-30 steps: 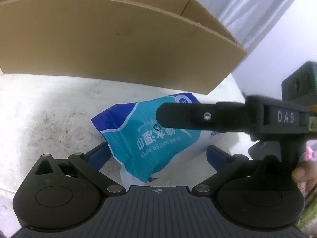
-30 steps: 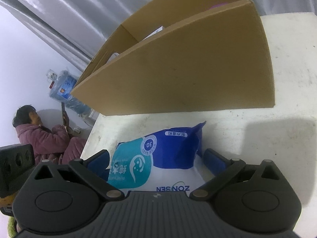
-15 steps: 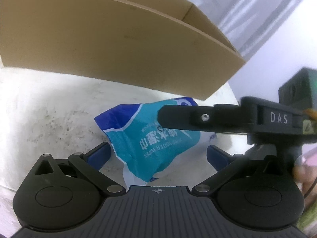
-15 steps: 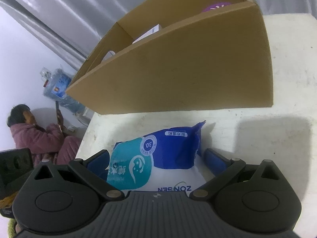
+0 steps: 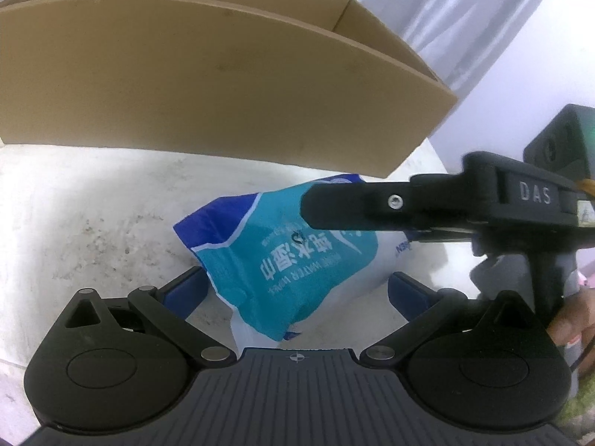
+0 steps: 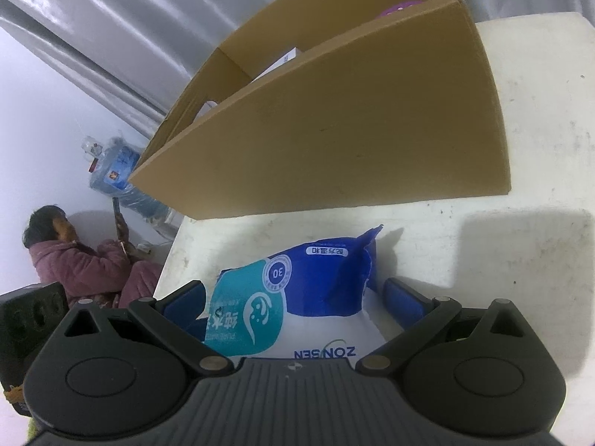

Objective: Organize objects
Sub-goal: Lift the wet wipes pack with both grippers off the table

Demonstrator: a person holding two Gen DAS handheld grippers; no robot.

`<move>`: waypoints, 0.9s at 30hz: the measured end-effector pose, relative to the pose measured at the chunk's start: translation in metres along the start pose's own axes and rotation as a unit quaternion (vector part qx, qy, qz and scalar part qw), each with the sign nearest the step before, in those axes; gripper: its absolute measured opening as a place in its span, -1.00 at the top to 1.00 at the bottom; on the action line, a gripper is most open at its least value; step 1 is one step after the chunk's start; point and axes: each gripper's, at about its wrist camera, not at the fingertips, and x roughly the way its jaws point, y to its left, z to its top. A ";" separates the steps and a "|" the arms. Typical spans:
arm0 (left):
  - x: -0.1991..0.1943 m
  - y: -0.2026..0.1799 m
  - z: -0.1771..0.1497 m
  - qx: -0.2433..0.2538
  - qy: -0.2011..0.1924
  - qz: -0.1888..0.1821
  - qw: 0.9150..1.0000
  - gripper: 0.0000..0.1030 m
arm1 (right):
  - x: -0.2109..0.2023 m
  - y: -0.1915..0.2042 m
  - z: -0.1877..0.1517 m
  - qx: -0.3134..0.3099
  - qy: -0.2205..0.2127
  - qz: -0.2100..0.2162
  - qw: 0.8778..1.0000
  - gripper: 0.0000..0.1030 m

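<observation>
A blue, teal and white pack of wet wipes is held between both grippers in front of a cardboard box. My left gripper has its blue fingers wide around the pack's near end. My right gripper is likewise spread around the pack; its finger crosses the pack's top in the left wrist view. The pack looks raised off the white table. The open box also shows in the right wrist view, with a white item and a purple item inside.
The table's right part lies beside the box. A seated person in pink and a water jug are off the table's far edge. A dark device stands at the right.
Both grippers and the pack have risen a little; more of the box's inside shows in the right wrist view. The grip on the pack is unchanged.
</observation>
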 end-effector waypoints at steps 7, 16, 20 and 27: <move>0.012 -0.012 0.009 0.008 0.006 0.030 1.000 -0.97 | -0.009 -0.004 -0.004 0.014 0.001 -0.010 1.000 -0.98; 0.004 -0.025 0.009 0.045 0.005 0.046 0.998 -0.41 | -0.018 0.000 -0.017 -0.001 -0.003 -0.017 1.000 -0.55; 0.001 -0.031 0.008 0.060 0.001 0.059 0.996 -0.33 | -0.020 0.006 -0.019 -0.018 -0.006 -0.020 1.000 -0.52; -0.001 -0.027 0.005 0.056 0.000 0.070 0.996 -0.33 | -0.020 0.013 -0.020 -0.042 -0.010 -0.013 0.999 -0.52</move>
